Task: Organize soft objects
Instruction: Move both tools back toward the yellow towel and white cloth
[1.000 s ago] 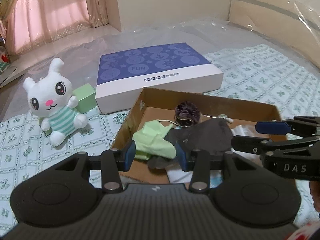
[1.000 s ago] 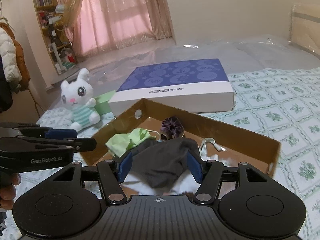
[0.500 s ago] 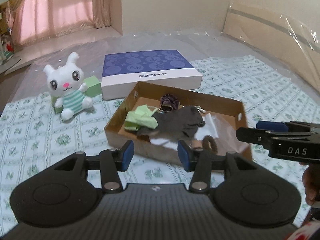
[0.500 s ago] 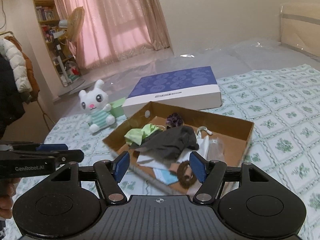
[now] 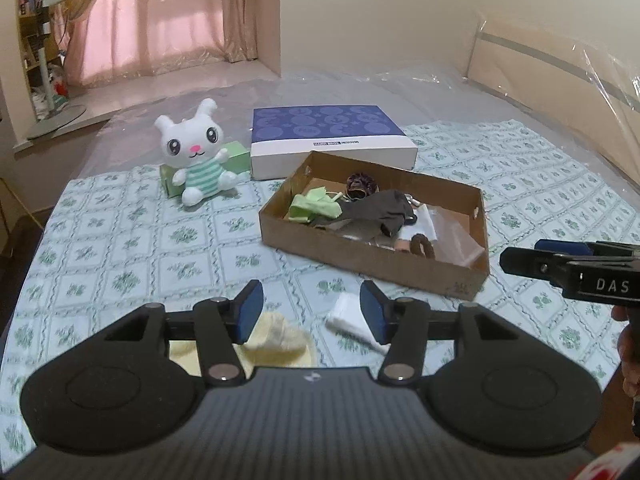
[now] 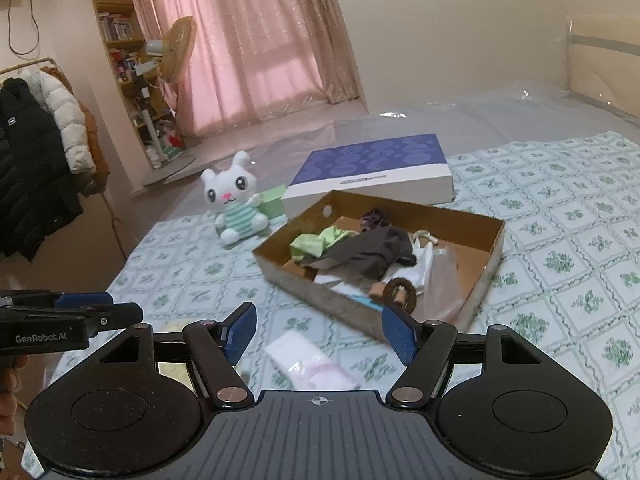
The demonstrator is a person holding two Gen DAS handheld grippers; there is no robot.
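Left gripper (image 5: 311, 311) and right gripper (image 6: 319, 331): both spread wide, just opened further, empty. Cardboard box (image 5: 372, 258) of soft items beyond both; yellow cloth (image 5: 276, 338) and white cloth (image 6: 308, 360) just below the fingertips.

Readable text:
- "DAS" in white letters on the black side of the right gripper (image 5: 560, 258), seen at the right edge of the left wrist view.
- "GenRobot.AI" in white on the black side of the left gripper (image 6: 100, 312), at the left edge of the right wrist view.
- Blue-and-white flat box (image 5: 328, 136): a dark strip of print on its front edge, too small to read.
- Cardboard box (image 5: 372, 264): faint printed mark near its front right corner, illegible.
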